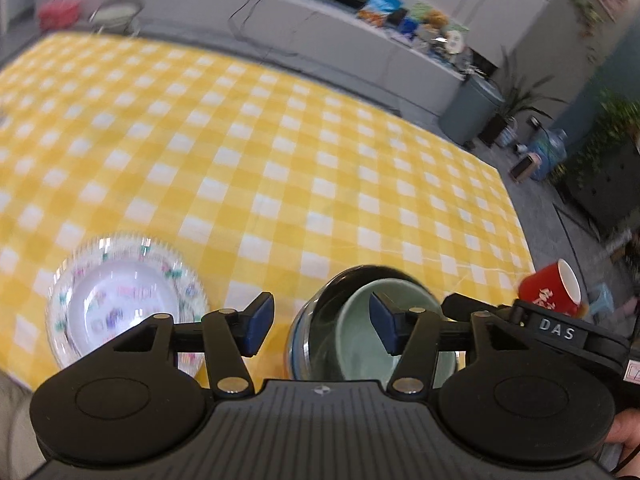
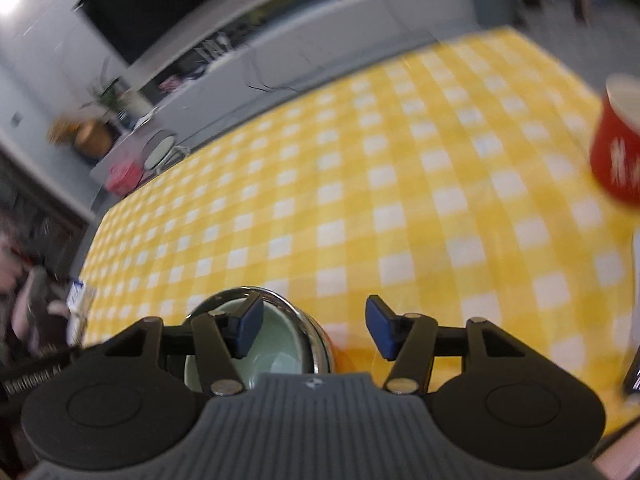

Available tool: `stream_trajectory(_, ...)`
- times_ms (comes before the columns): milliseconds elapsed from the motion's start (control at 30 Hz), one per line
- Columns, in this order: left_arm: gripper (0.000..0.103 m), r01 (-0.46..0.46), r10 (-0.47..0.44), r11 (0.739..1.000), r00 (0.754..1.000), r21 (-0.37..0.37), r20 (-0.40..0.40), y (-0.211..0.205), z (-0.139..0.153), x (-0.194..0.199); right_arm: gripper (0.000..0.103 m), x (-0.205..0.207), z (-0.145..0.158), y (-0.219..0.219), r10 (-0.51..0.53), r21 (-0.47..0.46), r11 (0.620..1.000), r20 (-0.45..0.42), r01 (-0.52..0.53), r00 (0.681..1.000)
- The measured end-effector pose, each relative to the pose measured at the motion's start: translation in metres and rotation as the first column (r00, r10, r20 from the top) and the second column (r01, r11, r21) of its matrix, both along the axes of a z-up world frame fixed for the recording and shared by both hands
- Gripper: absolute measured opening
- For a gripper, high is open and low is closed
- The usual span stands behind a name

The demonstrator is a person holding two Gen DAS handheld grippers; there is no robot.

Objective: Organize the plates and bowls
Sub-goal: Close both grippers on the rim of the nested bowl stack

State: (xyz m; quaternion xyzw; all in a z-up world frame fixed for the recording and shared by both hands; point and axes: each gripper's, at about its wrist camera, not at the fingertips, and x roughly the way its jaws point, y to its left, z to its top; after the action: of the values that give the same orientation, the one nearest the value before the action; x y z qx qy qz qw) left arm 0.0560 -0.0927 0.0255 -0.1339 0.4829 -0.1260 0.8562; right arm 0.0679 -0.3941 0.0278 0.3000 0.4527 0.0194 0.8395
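Observation:
A pale green bowl (image 1: 360, 336) sits nested inside a shiny metal bowl (image 1: 304, 332) near the table's front edge. To its left rests a floral-patterned plate (image 1: 120, 300) with another stacked under it. My left gripper (image 1: 322, 324) is open, its right pad over the green bowl and its left pad between bowl and plate, pressing on nothing. In the right wrist view the same green bowl (image 2: 276, 352) lies in the metal bowl (image 2: 316, 332) under the left pad. My right gripper (image 2: 314, 332) is open with nothing held.
A yellow-and-white checked cloth (image 1: 280, 152) covers the table. A red mug (image 1: 554, 288) stands at the right edge, also seen as the red mug (image 2: 618, 148) in the right wrist view. Grey counters with clutter (image 1: 420, 24) line the back.

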Motion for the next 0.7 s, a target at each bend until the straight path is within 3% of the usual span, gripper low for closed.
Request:
stream_trajectory(267,0.065,-0.053,0.038,0.989,0.993,-0.136,-0.112,0.01,-0.029,0.004,0.057,0.008,-0.026,0.002,-0.007,0.121,0.992,-0.096,0.018,0.995)
stream_trajectory(500,0.065,-0.056,0.038,0.989,0.991,-0.138,-0.132,0.005,-0.038,0.003,0.051,0.01,-0.047,0.001,-0.01,0.241,0.969,-0.17,0.051,0.985)
stream_trajectory(700,0.065,-0.063,0.038,0.988,0.985,-0.143,-0.171,0.006,-0.051,0.005,0.051,0.012,-0.058,0.0,-0.007,0.274,0.96,-0.207,0.065,0.978)
